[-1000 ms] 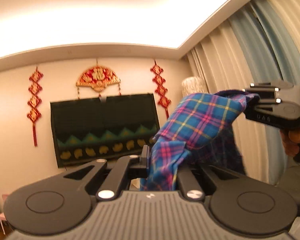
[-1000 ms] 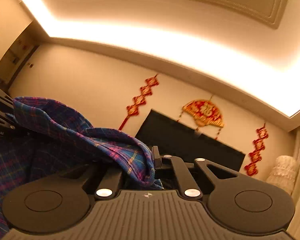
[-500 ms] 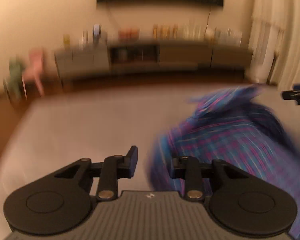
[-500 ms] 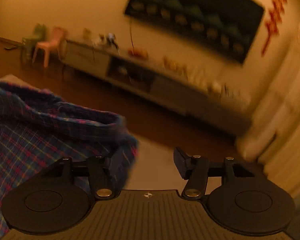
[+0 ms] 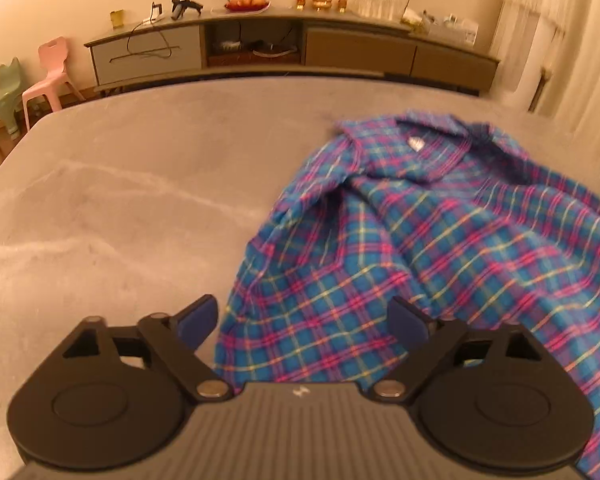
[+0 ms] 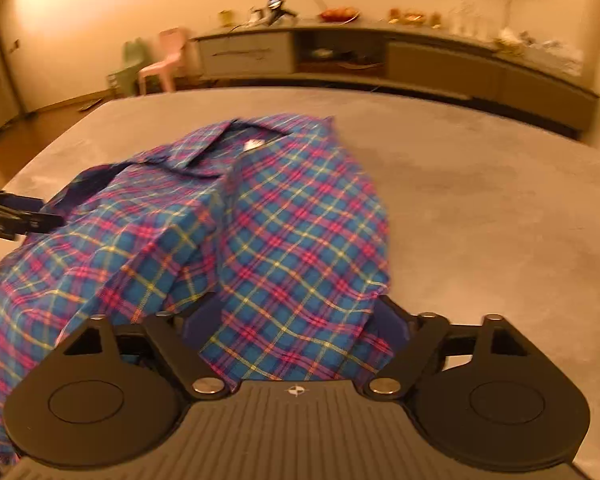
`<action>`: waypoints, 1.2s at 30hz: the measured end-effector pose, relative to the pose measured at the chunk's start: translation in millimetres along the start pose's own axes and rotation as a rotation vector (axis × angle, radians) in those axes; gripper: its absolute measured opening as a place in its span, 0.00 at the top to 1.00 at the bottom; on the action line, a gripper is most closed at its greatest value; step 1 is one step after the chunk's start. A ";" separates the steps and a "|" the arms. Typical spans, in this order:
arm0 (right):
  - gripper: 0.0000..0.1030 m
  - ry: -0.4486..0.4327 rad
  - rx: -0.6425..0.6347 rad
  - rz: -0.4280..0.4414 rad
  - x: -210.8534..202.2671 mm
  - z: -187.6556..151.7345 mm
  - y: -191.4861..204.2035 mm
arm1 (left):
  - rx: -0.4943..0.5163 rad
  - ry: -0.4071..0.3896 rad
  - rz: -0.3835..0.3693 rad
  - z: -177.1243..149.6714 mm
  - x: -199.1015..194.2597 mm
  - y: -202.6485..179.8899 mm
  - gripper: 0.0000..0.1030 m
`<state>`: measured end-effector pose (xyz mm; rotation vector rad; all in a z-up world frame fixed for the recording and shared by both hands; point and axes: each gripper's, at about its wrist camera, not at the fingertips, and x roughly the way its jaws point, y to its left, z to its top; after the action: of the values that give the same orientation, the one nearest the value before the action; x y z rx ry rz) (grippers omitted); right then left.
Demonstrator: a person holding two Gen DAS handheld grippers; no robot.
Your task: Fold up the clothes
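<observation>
A blue, pink and yellow plaid shirt (image 5: 440,240) lies crumpled on the grey table (image 5: 140,184), collar and white label at the far end. My left gripper (image 5: 304,320) is open over the shirt's near left edge, holding nothing. In the right wrist view the same shirt (image 6: 260,220) lies under my right gripper (image 6: 296,320), which is open with loose cloth between its blue-padded fingers. The left gripper's fingers (image 6: 12,216) show at the left edge of that view, beside the shirt.
The grey table's far edge (image 6: 340,92) runs in front of a long low sideboard (image 5: 260,48) with small items on top. A pink chair (image 5: 48,76) and a green chair (image 5: 4,92) stand on the floor at the left. Curtains (image 5: 560,40) hang at the right.
Both grippers held the shirt up in the air a second ago. They swung down to the table, opened and let go; the shirt now lies on the table.
</observation>
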<state>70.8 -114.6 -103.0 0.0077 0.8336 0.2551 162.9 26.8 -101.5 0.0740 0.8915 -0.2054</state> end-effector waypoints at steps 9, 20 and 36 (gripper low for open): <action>0.94 -0.048 -0.035 -0.246 -23.0 -4.7 -7.7 | -0.058 -0.076 0.069 -0.2 -36.3 37.3 0.98; 0.41 -0.001 -0.248 0.123 -25.6 -29.3 72.1 | 0.034 0.055 0.032 -17.4 -44.4 27.9 0.22; 0.55 -0.162 0.164 -0.601 -45.1 3.7 -82.9 | -0.037 -0.186 0.436 31.9 -58.7 116.3 0.60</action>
<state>62.8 -204.8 -76.4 -0.0667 0.6596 -0.3756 175.7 144.4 -38.3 0.2089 0.6741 0.2082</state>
